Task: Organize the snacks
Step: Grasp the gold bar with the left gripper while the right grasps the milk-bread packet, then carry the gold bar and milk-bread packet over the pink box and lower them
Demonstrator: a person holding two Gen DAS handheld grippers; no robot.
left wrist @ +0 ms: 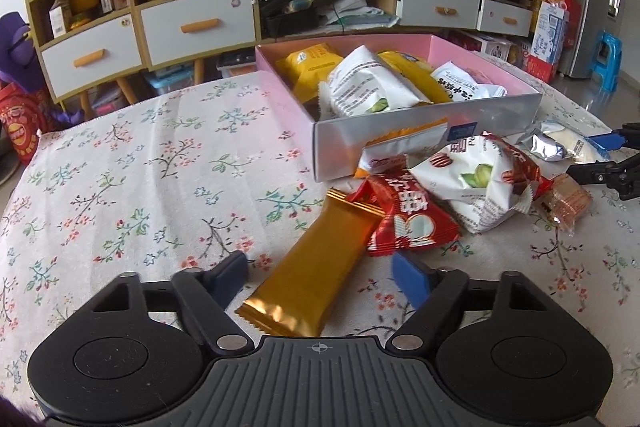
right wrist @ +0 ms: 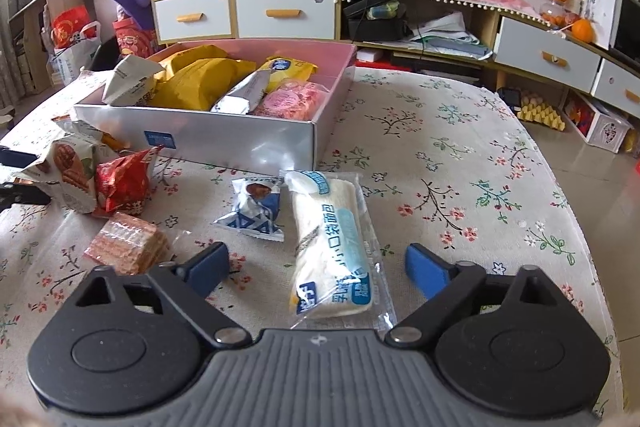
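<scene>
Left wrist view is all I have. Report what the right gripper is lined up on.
Observer: The right gripper is open. A long white bread packet lies between its jaws and touches neither.
Operator: Name whatever crowds that packet.
Observer: A small blue-and-white packet lies close beside it, on the side of the gripper's left jaw. I cannot tell whether they touch.
Operator: Tell me what sits in the box behind the white bags.
Observer: A pink packet lies in the box, in the corner nearest the bread packet.
</scene>
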